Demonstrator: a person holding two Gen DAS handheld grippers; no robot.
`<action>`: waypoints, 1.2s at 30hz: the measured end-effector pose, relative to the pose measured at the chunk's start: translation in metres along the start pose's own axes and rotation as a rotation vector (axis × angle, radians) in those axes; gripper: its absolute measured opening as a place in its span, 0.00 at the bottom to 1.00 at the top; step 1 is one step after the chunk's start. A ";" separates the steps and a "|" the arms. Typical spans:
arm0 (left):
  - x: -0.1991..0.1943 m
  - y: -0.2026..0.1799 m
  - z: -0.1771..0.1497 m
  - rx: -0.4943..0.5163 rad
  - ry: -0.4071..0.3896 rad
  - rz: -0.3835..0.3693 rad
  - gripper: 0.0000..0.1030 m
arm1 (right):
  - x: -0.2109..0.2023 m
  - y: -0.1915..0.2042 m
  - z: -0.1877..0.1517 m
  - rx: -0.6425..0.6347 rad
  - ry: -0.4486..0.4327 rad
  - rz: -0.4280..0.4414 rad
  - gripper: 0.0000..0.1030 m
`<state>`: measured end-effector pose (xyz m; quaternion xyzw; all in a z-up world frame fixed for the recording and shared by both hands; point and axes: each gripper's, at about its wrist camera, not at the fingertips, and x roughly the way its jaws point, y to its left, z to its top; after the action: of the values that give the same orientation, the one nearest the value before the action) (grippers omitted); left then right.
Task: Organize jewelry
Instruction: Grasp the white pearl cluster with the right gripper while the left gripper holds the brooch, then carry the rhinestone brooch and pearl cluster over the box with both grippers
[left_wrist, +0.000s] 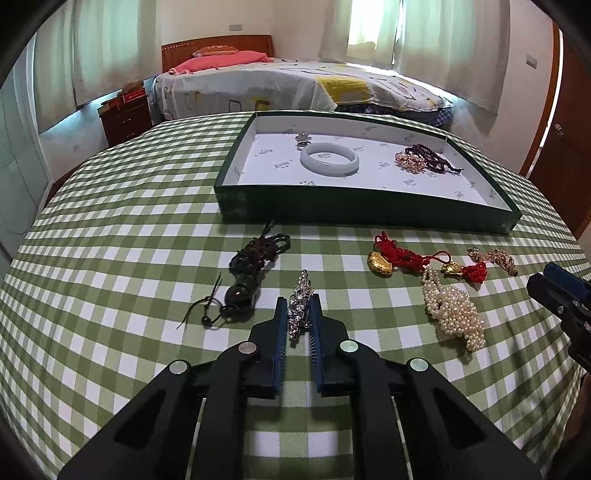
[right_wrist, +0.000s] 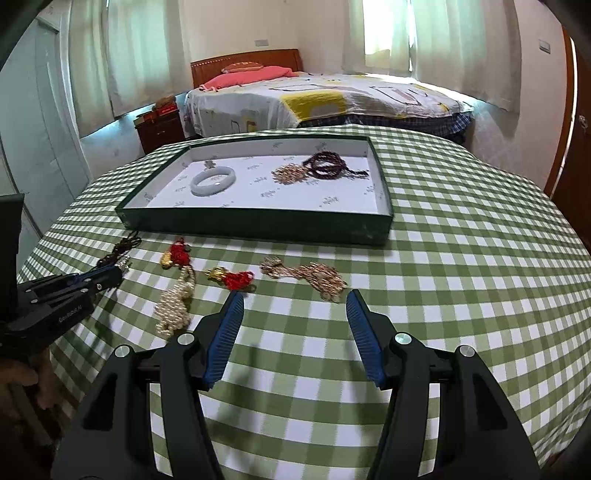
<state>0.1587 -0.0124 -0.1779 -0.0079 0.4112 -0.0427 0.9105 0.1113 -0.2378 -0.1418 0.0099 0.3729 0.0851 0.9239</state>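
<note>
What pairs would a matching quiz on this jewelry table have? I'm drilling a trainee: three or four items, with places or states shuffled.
Items:
1. white bangle
2. rhinestone piece
3. pearl strand
4. right gripper

Places or states:
A. lying loose on the checked cloth
B. open, nothing between its fingers
C. inside the green tray
D. clamped between the left gripper's fingers

Pairs: 1-C, 2-D, 3-A, 4-B

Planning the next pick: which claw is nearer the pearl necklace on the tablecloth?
Left. The left claw, shut on the rhinestone piece, sits just beside the pearl necklace; the right claw hovers open, farther off.
</note>
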 end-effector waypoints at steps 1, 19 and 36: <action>-0.002 0.001 0.000 -0.003 -0.002 0.004 0.12 | 0.000 0.003 0.001 -0.005 -0.002 0.008 0.55; -0.025 0.052 -0.013 -0.077 -0.015 0.116 0.12 | 0.035 0.064 -0.002 -0.109 0.051 0.116 0.55; -0.027 0.043 -0.013 -0.059 -0.021 0.098 0.12 | 0.032 0.061 -0.005 -0.112 0.063 0.131 0.17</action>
<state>0.1340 0.0335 -0.1683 -0.0149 0.4025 0.0141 0.9152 0.1215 -0.1731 -0.1621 -0.0199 0.3951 0.1665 0.9032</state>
